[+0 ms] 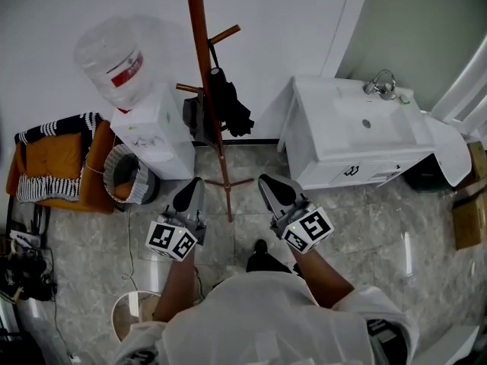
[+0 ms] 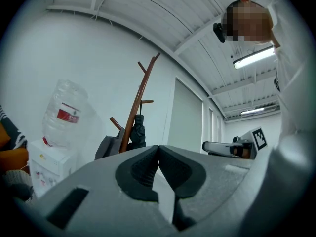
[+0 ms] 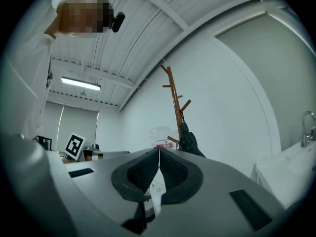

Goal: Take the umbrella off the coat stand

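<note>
on the right side of the stand point(image 1: 204, 67), hung from a peg partway up the pole, the folded black umbrella point(image 1: 228, 101) hangs with its long axis upright, close along the pole. it lies ahead of you and above both grippers, and the stand's feet sit on the floor between the two. your left gripper point(image 1: 188, 196) and right gripper point(image 1: 275, 192) are level with each other and well short of the stand. neither is clearly nearer, though the umbrella is on the right gripper's side of the pole, so that one likely has the cleaner line. both have their jaws pressed together with nothing between them, so you would need to spread one before reaching up to the umbrella. a grey bag point(image 1: 192, 116) hangs on the pole's left side. the bottle point(image 1: 114, 59) on the dispenser point(image 1: 156, 139) carries a red label whose writing is too small to read, and the grippers' cubes show only square black-and-white markers.
</note>
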